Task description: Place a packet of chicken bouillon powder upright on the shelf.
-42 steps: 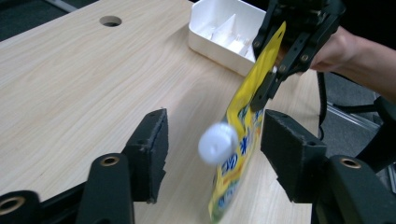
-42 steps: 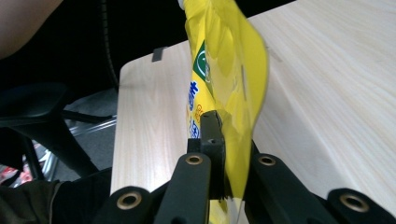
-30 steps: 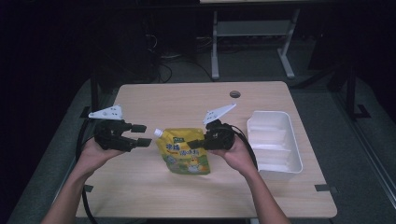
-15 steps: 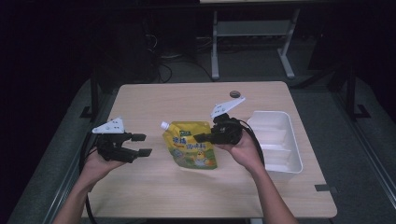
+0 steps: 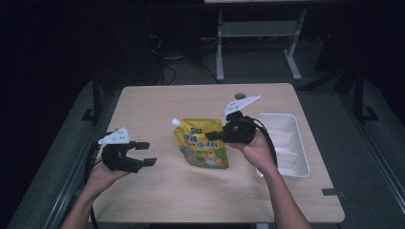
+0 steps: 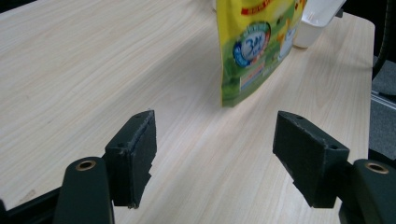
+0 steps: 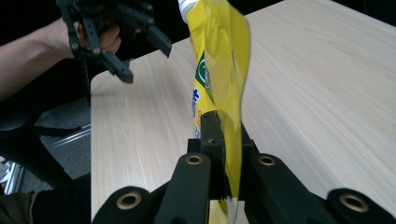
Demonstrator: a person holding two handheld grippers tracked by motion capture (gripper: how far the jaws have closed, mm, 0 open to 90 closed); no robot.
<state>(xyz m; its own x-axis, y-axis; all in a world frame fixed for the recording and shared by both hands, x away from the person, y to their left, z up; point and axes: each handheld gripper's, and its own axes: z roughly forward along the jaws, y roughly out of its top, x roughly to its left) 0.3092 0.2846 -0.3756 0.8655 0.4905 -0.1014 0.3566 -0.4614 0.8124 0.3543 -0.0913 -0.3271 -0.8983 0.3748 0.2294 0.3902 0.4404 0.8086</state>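
A dark room surrounds a pale wooden table (image 5: 167,191), with a metal stand and cables on the floor beyond it. The right gripper (image 5: 215,136) has its jaws pressed together on the side edge of a yellow spouted pouch (image 5: 203,145), which extends away from that gripper toward the left one, its white cap (image 7: 189,4) at the far top corner. A white tray (image 5: 301,162) sits just behind the right gripper's hand. The left gripper (image 5: 143,153) hovers well apart from the pouch, jaws spread and holding nothing. The pouch looks soft and flexible, its film glossy and probably slippery; judging by its sag, the contents would shift when lifted. The flat sealed edge or the stiffer spout neck seems the surest place to pinch.
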